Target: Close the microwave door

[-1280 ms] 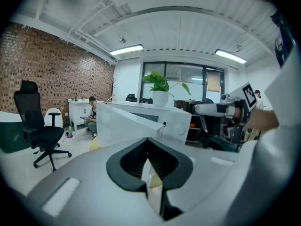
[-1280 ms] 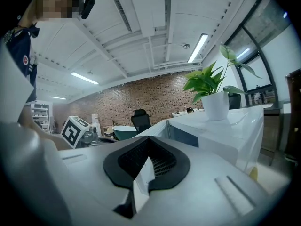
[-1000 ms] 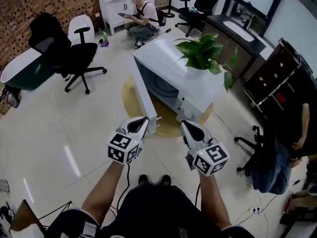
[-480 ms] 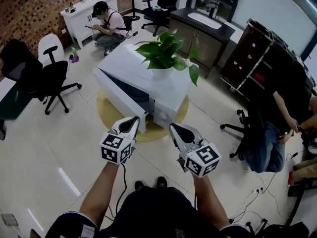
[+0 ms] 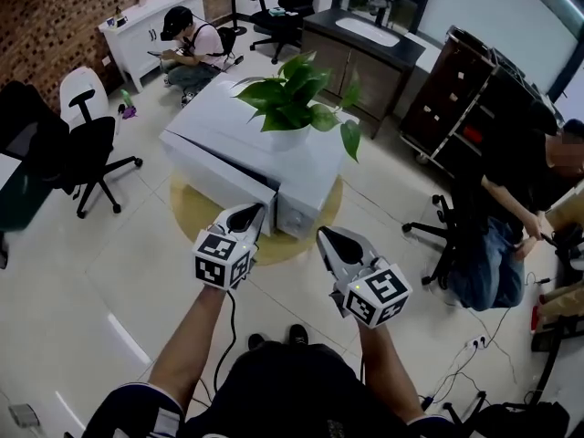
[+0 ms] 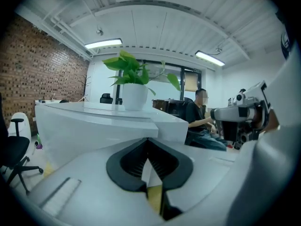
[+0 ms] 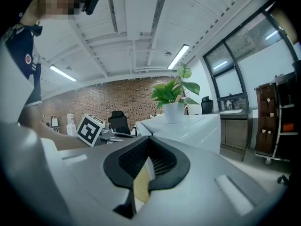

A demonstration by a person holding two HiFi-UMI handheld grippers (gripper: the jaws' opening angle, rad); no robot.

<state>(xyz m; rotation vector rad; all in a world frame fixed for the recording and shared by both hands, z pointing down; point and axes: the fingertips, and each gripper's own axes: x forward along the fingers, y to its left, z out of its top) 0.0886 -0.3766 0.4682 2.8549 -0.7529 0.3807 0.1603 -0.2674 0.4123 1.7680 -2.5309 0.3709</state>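
Note:
A white microwave (image 5: 228, 126) stands on a round yellow mat (image 5: 193, 215) on the floor, with a potted plant (image 5: 292, 99) on its top. Its door (image 5: 214, 176) lies almost flush with the front, beside the control panel (image 5: 297, 213). My left gripper (image 5: 246, 215) is shut and empty, its tip right at the door's near edge; contact cannot be told. My right gripper (image 5: 330, 237) is shut and empty, just before the panel corner. The left gripper view shows the microwave (image 6: 94, 126) close ahead of the left gripper (image 6: 148, 144). In the right gripper view the right gripper (image 7: 148, 147) points past the microwave (image 7: 188, 126).
Black office chairs (image 5: 87, 149) stand at the left. A person (image 5: 187, 48) sits on the floor behind the microwave by a white cabinet (image 5: 151, 21). Another person (image 5: 520, 217) sits at the right near a dark shelf cart (image 5: 465, 89). Cables (image 5: 465, 363) lie on the tiles.
The microwave door has swung from wide open to almost flush with the front. My left gripper followed it to the right. The head view shifted right.

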